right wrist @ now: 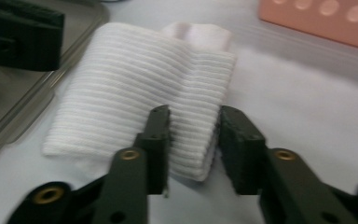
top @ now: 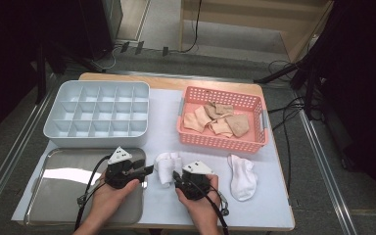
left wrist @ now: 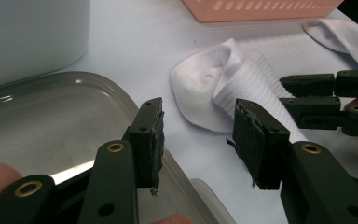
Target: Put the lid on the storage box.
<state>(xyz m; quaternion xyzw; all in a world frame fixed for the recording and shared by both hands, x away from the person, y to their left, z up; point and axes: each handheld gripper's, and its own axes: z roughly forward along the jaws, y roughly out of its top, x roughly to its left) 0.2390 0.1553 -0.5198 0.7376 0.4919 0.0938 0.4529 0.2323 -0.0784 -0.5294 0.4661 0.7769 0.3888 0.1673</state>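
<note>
While folded sock (right wrist: 140, 93) lies flat, right hand-held gripper (right wrist: 193, 126) straddling its edge

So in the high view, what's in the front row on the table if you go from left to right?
Metal tray → left gripper → folded white sock → right gripper → flat white sock.
</note>
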